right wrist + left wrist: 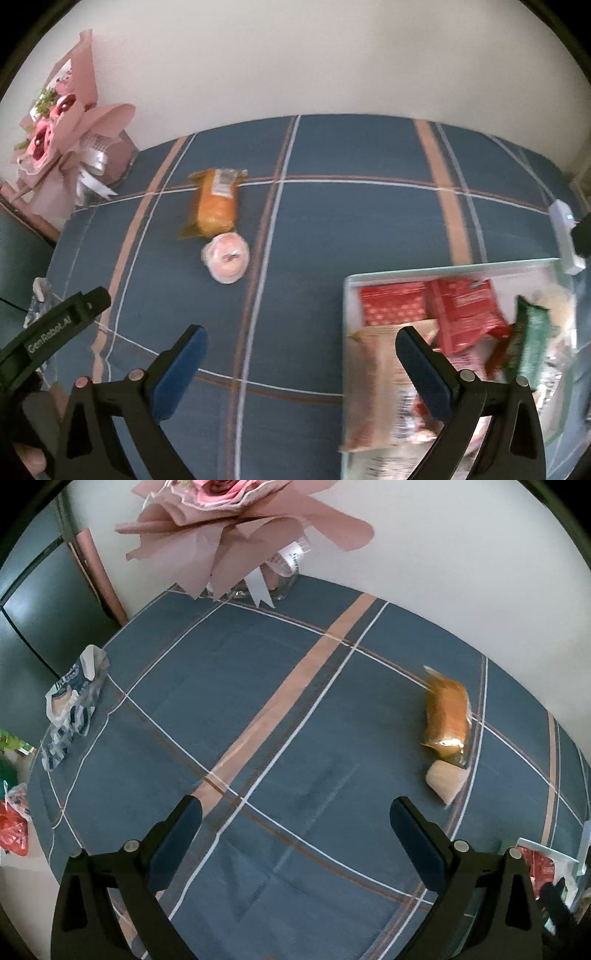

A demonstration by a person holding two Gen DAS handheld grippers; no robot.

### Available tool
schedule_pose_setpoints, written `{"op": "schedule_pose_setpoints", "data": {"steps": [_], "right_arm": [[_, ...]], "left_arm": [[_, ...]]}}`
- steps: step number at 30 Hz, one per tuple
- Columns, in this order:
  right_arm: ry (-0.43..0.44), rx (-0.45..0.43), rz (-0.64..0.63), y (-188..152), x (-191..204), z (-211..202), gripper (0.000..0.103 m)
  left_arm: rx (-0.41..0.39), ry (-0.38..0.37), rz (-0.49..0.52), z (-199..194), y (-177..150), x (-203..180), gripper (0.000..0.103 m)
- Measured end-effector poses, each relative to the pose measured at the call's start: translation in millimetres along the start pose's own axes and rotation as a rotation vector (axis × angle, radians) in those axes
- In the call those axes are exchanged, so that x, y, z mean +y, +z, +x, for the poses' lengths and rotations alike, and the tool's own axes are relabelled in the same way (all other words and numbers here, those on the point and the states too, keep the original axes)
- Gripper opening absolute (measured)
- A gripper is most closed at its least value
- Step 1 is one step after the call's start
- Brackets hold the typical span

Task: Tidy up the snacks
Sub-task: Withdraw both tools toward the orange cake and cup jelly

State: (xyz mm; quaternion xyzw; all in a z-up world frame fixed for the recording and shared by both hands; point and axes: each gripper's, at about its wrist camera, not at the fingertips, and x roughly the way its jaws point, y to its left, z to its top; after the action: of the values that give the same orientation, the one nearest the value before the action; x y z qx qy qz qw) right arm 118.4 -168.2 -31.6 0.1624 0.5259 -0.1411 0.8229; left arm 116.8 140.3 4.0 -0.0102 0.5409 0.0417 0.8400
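Both grippers empty, jaws spread wide, nothing between the pads; left gripper (295, 834) hangs over bare blue plaid tablecloth (258, 701), right gripper (301, 356) straddles cloth and the near-left corner of the pale shallow rectangular tray (349, 284).

Snacks left to sort: orange clear-wrapped cake bar (214, 203) and round pale-pink wrapped bun (226, 258), touching end to end, lying loose ahead and left of the right gripper, ahead and right of the left one; probably next picks, since both sit outside the tray.

Tray holds red foil packets (436, 306), a beige paper-look pouch (373, 387) under the right finger, a green packet (528, 332) stood on edge at the far-right side; looks like the collecting spot, partly filled.

Only the left wrist view shows the blue-and-white crumpled bag (74, 698) at the table's left edge, far left of its gripper, plus red and green wrappers beyond the edge; only the right wrist view shows tray contents and the white remote-like device (565, 236).

Pink paper-wrapped bouquet (229, 528) stands at the back wall, out of the way.
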Motion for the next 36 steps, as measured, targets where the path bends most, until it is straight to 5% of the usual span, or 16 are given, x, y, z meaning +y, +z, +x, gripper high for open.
{"op": "schedule_pose_setpoints", "data": {"steps": [18,30,36], "right_arm": [[0.095,-0.108,0.047,17.0,28.2,39.4,0.103],[0.031,-0.120,0.002,27.8,44.8,74.7,0.103],[0.003,-0.111,-0.035,32.1,58.2,94.2,0.089]], "left_arm": [[0.023,-0.051,-0.019,48.5,10.9,5.0,0.101],[0.017,-0.107,-0.073,73.2,18.2,9.8,0.101],[0.031,-0.122,-0.116,86.1,18.7,18.3,0.101]]}}
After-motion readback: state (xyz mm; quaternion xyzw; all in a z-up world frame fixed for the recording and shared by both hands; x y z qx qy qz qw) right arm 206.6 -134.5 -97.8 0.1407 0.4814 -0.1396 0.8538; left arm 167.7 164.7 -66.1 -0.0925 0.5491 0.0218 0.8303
